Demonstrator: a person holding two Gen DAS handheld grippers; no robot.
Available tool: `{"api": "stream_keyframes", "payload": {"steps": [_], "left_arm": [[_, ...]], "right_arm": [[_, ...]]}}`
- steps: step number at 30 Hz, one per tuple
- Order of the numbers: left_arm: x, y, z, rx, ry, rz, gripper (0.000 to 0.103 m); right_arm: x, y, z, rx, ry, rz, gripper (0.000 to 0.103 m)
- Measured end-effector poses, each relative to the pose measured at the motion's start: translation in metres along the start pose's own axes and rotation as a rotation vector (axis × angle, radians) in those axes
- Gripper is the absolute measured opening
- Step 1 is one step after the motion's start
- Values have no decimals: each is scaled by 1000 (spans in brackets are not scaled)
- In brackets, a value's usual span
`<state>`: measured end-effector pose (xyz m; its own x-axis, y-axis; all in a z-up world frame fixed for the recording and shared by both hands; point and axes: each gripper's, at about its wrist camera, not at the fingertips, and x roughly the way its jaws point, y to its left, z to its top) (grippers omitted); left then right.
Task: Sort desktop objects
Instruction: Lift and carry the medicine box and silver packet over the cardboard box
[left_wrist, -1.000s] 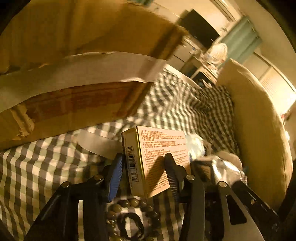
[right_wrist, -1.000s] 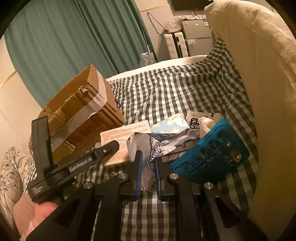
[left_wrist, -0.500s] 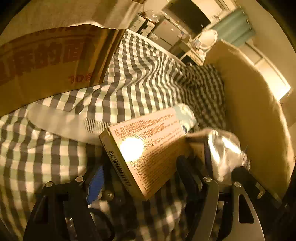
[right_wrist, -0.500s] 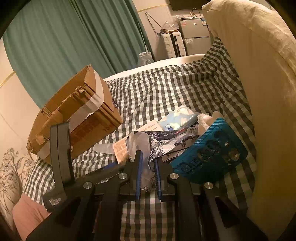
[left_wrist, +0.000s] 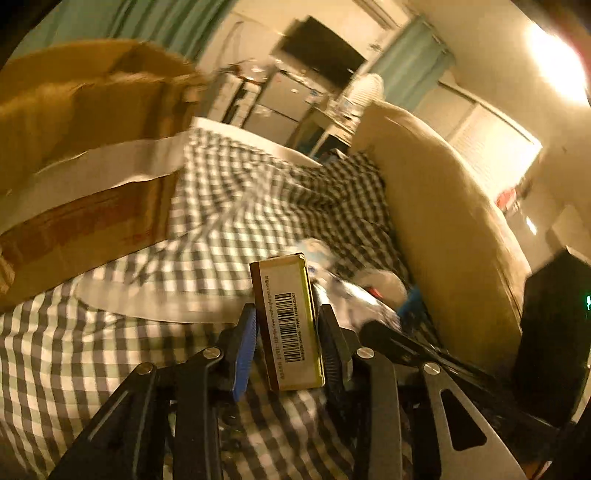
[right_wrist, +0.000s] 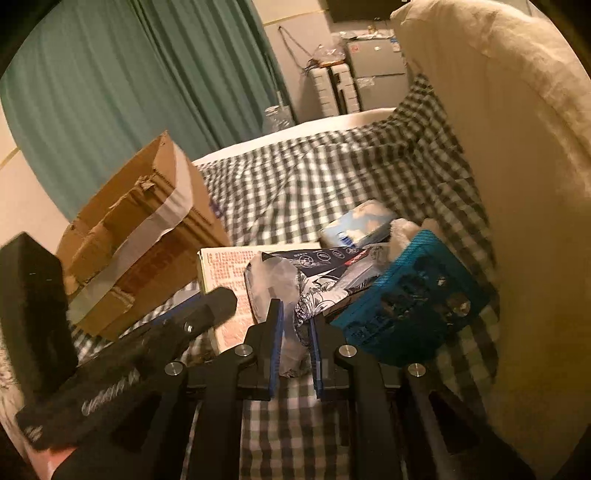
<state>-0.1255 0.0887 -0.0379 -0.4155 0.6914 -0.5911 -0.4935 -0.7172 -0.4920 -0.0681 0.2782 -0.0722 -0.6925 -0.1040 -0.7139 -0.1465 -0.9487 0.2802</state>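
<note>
Checked bedspread (left_wrist: 110, 369); left gripper (left_wrist: 288, 328) closing on barcoded box (left_wrist: 288, 325), text unreadable.

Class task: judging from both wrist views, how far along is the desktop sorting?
Done: nothing visibly sorted. In hand: the left tool is closing around the printed carton; the right tool pinches a clear plastic wrapper. Left: blue case, tissue pack, cardboard box destination.

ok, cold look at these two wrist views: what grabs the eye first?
The small printed carton, barcode edge up, stands between the closing fingers of the left claw, lifted over the checked bedcover. Behind it on the left sits the torn, taped cardboard box. In the right wrist view, the right claw pinches a clear plastic wrapper beside a bright blue perforated block.
</note>
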Motion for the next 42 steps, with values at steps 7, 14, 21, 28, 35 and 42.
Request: {"api": "stream_keyframes", "payload": {"steps": [7,14,21,28,35,42], "left_arm": [[44,-6,9,-38,74,35,35],[44,-22,18,65,39,139,33],[18,-29,11,158,18,272,32],[-17,-30,9,179,-23,345,32],[-60,-16,5,139,-64,376,32],[-97,-2,-4,98,-89,387,32]], "right_arm": [[-1,-7,1,19,-9,-58,14],[0,-7,0,8,-6,-56,11],[-9,2,-1,-32,-49,-33,10],[-24,18,-4,-59,-80,-2,8],[-42,38,-6,-104,-110,18,5],[-49,55,-18,-130,-82,46,5]]}}
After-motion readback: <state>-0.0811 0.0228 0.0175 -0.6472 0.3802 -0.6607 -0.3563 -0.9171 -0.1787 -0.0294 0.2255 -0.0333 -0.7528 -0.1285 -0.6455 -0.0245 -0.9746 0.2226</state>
